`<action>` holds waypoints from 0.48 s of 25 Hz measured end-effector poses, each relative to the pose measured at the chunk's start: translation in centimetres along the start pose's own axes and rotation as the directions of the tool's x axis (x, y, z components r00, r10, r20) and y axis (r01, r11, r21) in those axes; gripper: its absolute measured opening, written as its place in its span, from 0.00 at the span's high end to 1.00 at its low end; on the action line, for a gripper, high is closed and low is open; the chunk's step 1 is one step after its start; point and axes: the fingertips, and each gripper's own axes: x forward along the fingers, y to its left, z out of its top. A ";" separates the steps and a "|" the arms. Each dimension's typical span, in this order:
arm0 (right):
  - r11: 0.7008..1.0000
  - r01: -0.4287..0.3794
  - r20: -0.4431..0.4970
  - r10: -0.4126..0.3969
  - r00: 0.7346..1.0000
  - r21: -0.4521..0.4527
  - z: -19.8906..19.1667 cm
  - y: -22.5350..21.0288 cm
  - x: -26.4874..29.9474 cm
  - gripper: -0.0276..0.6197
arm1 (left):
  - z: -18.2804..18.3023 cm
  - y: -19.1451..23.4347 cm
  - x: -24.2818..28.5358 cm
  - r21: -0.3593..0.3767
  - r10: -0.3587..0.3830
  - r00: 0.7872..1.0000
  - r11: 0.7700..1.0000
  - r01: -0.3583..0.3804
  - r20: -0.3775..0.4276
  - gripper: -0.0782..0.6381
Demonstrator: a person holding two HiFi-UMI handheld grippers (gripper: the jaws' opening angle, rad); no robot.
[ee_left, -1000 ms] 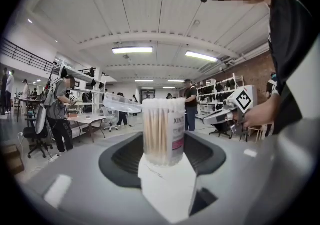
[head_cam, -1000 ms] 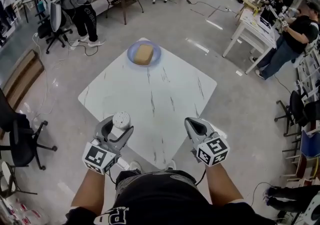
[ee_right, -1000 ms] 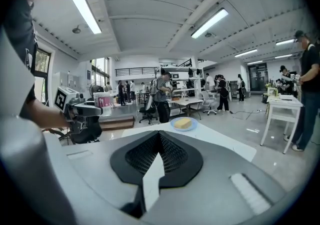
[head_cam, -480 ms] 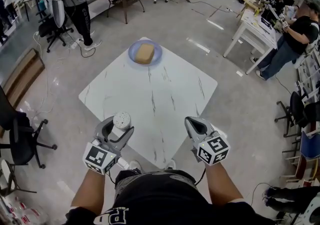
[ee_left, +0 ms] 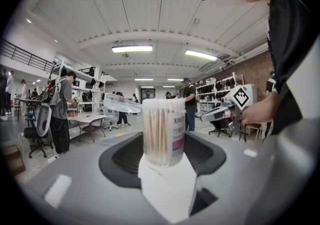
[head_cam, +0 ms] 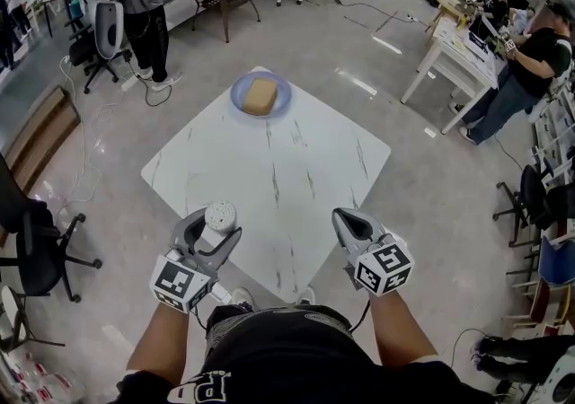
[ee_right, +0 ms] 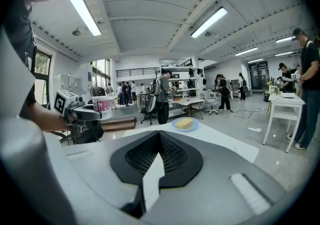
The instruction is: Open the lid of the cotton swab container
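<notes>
- Left gripper [head_cam: 212,236], grey two-jaw tool with a marker cube: jaws clamped on the lower body of the container, nearest the person at the left.
- Clear cylindrical plastic cotton swab container [ee_left: 163,131], upright and packed with white-tipped swabs, held at the table's near left edge.
- Clear round lid [ee_left: 120,103]: already swung open, tilted out from the container's top rim on the side away from the right gripper.
- Right gripper [ee_right: 156,166], same make: jaws pressed together with nothing between them, level with the left gripper and well apart from it.
- White marble-patterned square table [head_cam: 296,187], set corner-on.
- Blue round plate [head_cam: 236,99] at the far corner, bearing a tan rectangular block [head_cam: 259,96].
</notes>
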 end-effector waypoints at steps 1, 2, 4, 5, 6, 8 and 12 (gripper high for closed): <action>1.000 -0.002 -0.002 0.002 1.000 -0.001 0.0 0.0 0.1 0.96 | 0.0 0.1 0.0 -0.001 0.000 1.000 1.000 0.000 0.000 0.47; 1.000 -0.003 -0.004 0.003 1.000 -0.002 0.1 0.0 0.3 0.96 | 0.0 0.2 0.1 -0.002 0.000 1.000 1.000 0.000 -0.001 0.47; 1.000 -0.004 -0.005 0.004 1.000 -0.003 0.2 0.1 0.3 0.96 | 0.1 0.3 0.1 -0.003 -0.002 1.000 1.000 0.002 0.000 0.47; 1.000 -0.004 -0.005 0.004 1.000 -0.003 0.3 0.1 0.3 0.96 | 0.2 0.3 0.0 -0.003 -0.003 1.000 1.000 0.003 0.001 0.47; 1.000 -0.004 -0.005 0.004 1.000 -0.003 0.3 0.2 0.3 0.96 | 0.2 0.3 0.0 -0.004 -0.004 1.000 1.000 0.004 0.003 0.47; 1.000 -0.004 -0.006 0.004 1.000 -0.001 0.2 0.1 0.3 0.96 | 0.2 0.2 0.0 -0.006 -0.003 1.000 1.000 0.003 0.003 0.47; 1.000 -0.005 -0.007 0.005 1.000 0.004 0.1 0.0 0.4 0.96 | 0.0 0.3 0.0 -0.009 0.001 1.000 1.000 -0.001 0.003 0.47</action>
